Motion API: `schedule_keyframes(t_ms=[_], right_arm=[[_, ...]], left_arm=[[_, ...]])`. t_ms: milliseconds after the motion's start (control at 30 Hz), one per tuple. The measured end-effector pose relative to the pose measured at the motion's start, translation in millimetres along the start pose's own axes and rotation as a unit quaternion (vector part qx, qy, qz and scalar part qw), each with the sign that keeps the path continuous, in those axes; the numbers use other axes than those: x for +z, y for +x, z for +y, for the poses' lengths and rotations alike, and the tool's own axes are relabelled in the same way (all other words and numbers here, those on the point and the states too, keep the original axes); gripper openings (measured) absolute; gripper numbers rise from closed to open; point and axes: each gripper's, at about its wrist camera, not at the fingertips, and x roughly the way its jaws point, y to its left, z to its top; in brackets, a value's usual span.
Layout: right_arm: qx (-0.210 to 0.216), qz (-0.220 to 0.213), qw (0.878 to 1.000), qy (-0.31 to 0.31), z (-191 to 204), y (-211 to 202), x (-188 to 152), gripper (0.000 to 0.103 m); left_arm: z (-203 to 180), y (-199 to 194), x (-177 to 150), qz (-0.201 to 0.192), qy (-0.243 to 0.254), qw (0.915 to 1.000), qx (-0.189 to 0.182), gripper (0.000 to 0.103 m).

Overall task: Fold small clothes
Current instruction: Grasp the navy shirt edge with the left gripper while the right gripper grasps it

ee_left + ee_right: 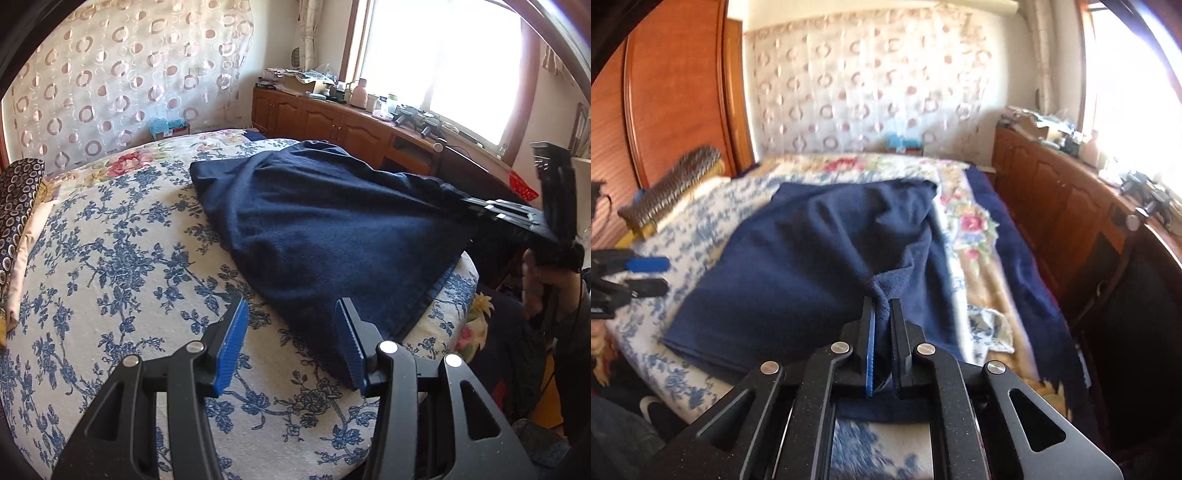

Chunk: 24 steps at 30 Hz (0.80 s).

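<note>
A dark navy cloth [332, 229] lies rumpled on the blue-flowered bed sheet [110, 258]. My left gripper [291, 302] is open at the cloth's near corner: its right finger lies over the cloth's edge and its left finger is over bare sheet. At the cloth's right corner my right gripper [480, 210] has the fabric pinched and pulled taut. In the right wrist view the right gripper [882, 302] is shut on a bunched fold of the navy cloth [798, 266], and the open left gripper [646, 275] shows at the far left.
A patterned pillow [18, 206] lies at the bed's left end. A wooden cabinet [332, 122] cluttered with bottles runs under the bright window on the right. A hand [535, 280] holds the right gripper beyond the bed's edge. A wooden headboard [676, 81] stands at the back left.
</note>
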Motion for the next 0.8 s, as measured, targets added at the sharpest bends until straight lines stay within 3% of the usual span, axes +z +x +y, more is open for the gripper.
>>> schedule_keyframes(t_ms=[67,300,533,567,600,633,800], right_arm=[[-0.019,-0.01,1.0,0.011,-9.4,-12.8,-2.9,0.003],[-0.036,0.033,0.998,0.036,-26.9,-2.3,-26.5,0.003],[-0.026,0.031,0.998,0.046,-30.3,-2.9,-29.8,0.004],[-0.024,0.027,0.998,0.048,-31.2,-3.6,-28.9,0.006],[-0.026,0.023,0.998,0.051,-31.9,-4.5,-28.1,0.008],[-0.03,0.021,0.998,0.053,-33.1,-4.9,-28.0,0.01],[-0.033,0.021,0.997,0.064,-37.8,-2.1,-30.4,0.014]], left_arm=[[-0.9,1.9,-0.5,0.002,-0.002,1.0,-0.005,0.048],[-6.4,10.9,-4.0,0.015,-0.001,0.9998,-0.011,0.048],[-9.5,20.0,-5.5,0.021,-0.007,0.9992,-0.033,0.047],[-10.0,21.5,-5.8,0.022,-0.007,0.999,-0.037,0.042],[-10.6,23.7,-5.9,0.024,-0.006,0.9988,-0.043,0.026],[-11.6,26.5,-6.1,0.031,-0.006,0.9982,-0.05,0.023],[-13.0,35.7,-8.4,0.044,-0.008,0.9976,-0.053,0.023]])
